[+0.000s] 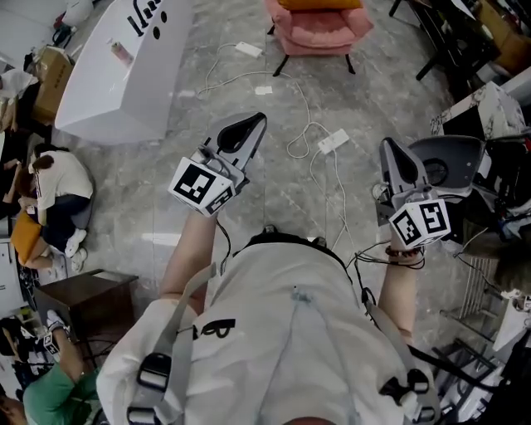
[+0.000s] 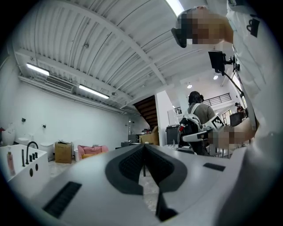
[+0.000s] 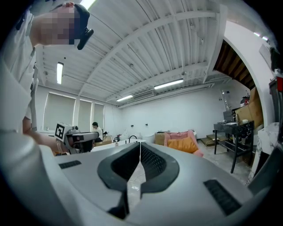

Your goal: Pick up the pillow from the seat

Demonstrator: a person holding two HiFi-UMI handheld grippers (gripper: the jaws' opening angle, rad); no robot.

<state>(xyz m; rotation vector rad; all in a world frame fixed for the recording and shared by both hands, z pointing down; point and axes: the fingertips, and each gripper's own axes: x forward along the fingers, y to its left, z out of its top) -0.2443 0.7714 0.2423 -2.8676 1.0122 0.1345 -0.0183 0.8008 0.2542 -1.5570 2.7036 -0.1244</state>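
**Q:** Head view?
**A:** The orange fabric pillow (image 1: pixel 320 4) lies on the seat of the pink upholstered armchair (image 1: pixel 319 31). It is well apart from the left gripper (image 1: pixel 246 130) and the right gripper (image 1: pixel 396 156).

**Q:** Left gripper view?
**A:** The fingers (image 2: pixel 131 162) are closed together with nothing between them. The armchair stands far off at left.

**Q:** Right gripper view?
**A:** The fingers (image 3: pixel 152 161) are closed and empty. The pillow leans against the armchair's back edge.

We read the place as a large open hall used as a workshop or test space. Landmark: the pink armchair (image 1: pixel 319 29), on a polished stone floor (image 1: pixel 166 183). Left of the armchair stands a long white counter (image 1: pixel 124 66) with a black tap. In front of the armchair, loose cables (image 1: pixel 300 151) and a power strip (image 1: pixel 333 141) lie on the floor. A cardboard box (image 2: pixel 63 152) sits just left of the armchair. Overhead is a ribbed metal ceiling (image 3: pixel 146 53) with strip lights (image 3: pixel 169 84).
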